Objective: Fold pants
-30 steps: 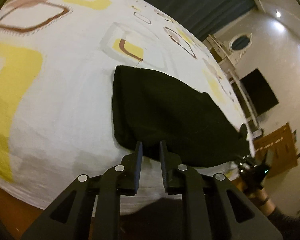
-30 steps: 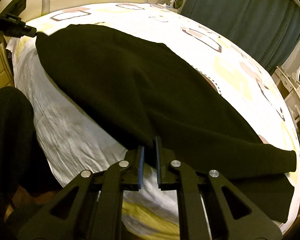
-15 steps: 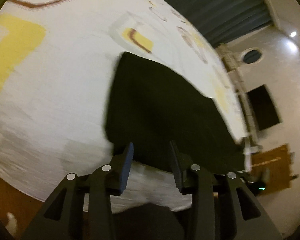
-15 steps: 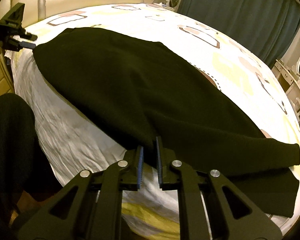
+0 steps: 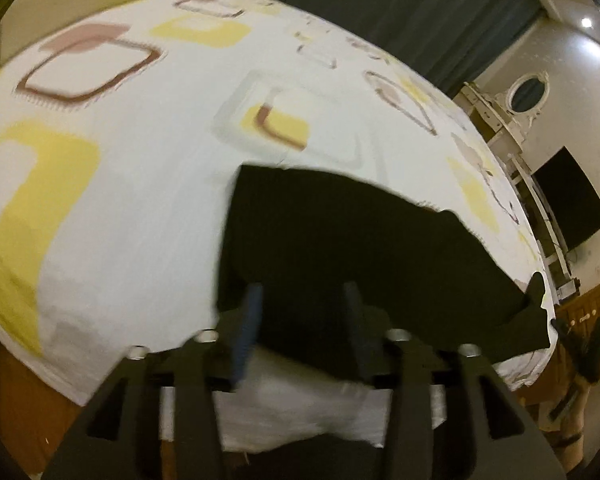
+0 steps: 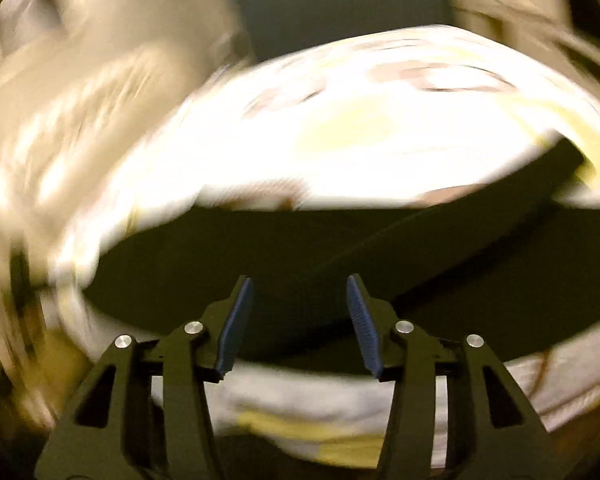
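Black pants lie flat on a white bed sheet with yellow and brown squares. My left gripper is open and empty, its fingers spread over the near edge of the pants. In the right wrist view, which is blurred by motion, the black pants lie across the bed. My right gripper is open and empty over their near edge. The right gripper's hand shows small at the far right of the left wrist view.
Dark curtains hang behind the bed. A white dresser with an oval mirror and a black screen stand at the right wall. The bed's near edge drops to a wooden floor.
Both grippers have let go of the pants and opened. The left opened first, the right in the last half second. The right gripper has swung quickly to a new view.
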The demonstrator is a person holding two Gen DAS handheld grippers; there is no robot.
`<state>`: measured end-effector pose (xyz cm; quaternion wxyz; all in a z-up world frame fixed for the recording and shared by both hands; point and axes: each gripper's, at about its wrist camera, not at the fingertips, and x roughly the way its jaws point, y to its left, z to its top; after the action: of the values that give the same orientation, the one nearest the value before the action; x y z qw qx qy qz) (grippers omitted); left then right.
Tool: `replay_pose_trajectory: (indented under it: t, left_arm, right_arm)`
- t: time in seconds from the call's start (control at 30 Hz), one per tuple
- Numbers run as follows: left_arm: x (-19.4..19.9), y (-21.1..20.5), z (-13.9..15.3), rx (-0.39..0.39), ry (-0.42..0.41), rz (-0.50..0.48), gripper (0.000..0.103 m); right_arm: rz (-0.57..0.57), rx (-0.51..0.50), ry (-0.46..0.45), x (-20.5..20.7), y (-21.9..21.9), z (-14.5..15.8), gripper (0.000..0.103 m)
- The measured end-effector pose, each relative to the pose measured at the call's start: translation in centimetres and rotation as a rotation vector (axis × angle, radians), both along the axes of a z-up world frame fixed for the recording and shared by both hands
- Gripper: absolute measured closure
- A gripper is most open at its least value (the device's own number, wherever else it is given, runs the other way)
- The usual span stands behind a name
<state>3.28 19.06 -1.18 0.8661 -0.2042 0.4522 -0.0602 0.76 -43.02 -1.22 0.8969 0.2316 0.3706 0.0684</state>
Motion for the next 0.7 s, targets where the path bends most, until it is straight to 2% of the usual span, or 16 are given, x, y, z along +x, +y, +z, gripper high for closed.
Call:
replay_pose_trajectory:
  t: [0.03,0.13,0.2,0.3,0.4,0.53,0.57,0.63,0.7]
  left_arm:
    - [0.4,-0.6,0.3,-0.001,-0.010,0.004,0.041]
    - [2.1,-2.2,0.2,0.005,-0.013,-0.006,0.040]
    - [3.2,-3.4,-0.4,0.014,0.003,0.005,0.040]
    - [4.0,-4.7,-1.2,0.037,0.007,0.022,0.040]
    - [4.5,-5.5,-2.2,0.045,0.047,0.024,0.040]
    - [4.3,-6.3,-3.2,0.064,0.078,0.027,0.038]
    - [4.3,-6.4,-3.3,0.063,0.079,0.024,0.036]
    - [4.2,-6.4,-3.4,0.063,0.078,0.020,0.033]
    - [4.3,-6.6,-3.4,0.065,0.081,0.022,0.032]
  right_arm:
    - [-0.090,0.045,0.000,0.6,-3.0,0.1,0.052]
    - [-0.349,0.221,0.032,2.7,-12.0,-1.2,0.052]
    - [-0.459,0.340,0.069,4.3,-16.6,-3.3,0.052]
    - [-0.533,0.342,0.128,6.9,-19.8,-5.6,0.052]
    - [-0.548,0.419,0.150,8.8,-21.0,-8.0,0.052]
    - [-0.556,0.448,0.163,10.6,-22.2,-10.0,0.053]
    - [-0.560,0.440,0.159,10.7,-22.5,-10.0,0.056]
    - [-0.545,0.412,0.142,10.9,-22.4,-9.7,0.094]
    - [-0.536,0.396,0.090,10.3,-22.4,-8.4,0.097]
